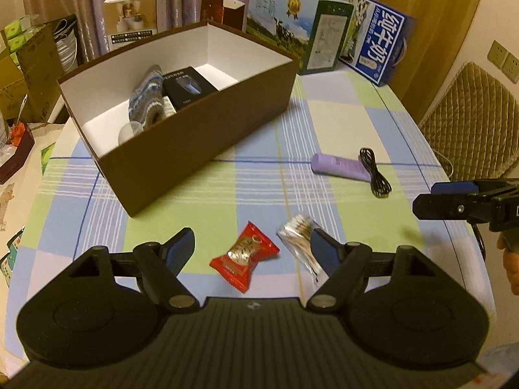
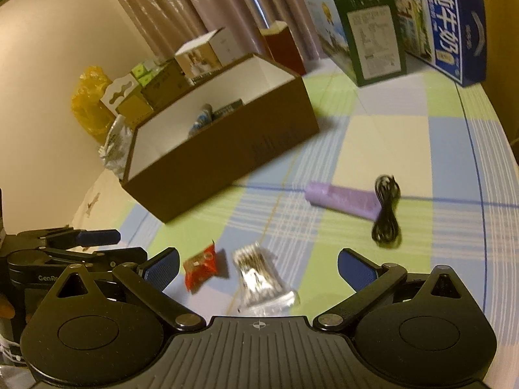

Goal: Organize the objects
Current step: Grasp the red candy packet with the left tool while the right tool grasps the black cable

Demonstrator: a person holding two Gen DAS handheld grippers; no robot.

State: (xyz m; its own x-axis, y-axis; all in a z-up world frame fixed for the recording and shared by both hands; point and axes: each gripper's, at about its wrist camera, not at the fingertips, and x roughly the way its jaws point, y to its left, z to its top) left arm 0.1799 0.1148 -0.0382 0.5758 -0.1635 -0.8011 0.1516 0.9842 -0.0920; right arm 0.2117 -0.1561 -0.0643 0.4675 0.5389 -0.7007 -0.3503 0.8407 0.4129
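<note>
Now the left gripper [image 1: 253, 243] is wide open and holds nothing; it hovers low over the tabletop [image 1: 340, 123]. Between its two fingers lies the red candy packet [image 1: 244, 256], and the clear bag of cotton swabs [image 1: 300, 243] is at about 1 o'clock from the packet, touching or just beside the right finger; I cannot tell which. The right gripper [image 2: 258, 267] is open wide too and empty, and in its own view the bag of cotton swabs [image 2: 259, 275] sits between its fingers, with the candy packet [image 2: 199, 267] near the left finger.

Farther out, at 2 o'clock from the left gripper, the purple tube [image 1: 340, 166] lies flat on the checked cloth, and the black coiled cable [image 1: 374, 171] rests across its right end.

At 11 o'clock stands the brown box [image 1: 194, 136], open at the top. Inside it I can see a knitted sock [image 1: 146, 97], a small black package [image 1: 188, 86] and a pale round thing that I cannot identify.

I judge the task to be roughly half done: some things are already in the box, and four are left on the tabletop, namely the candy packet, the swabs, the tube and the cable. The candy packet seems the next one for the left gripper.
</note>
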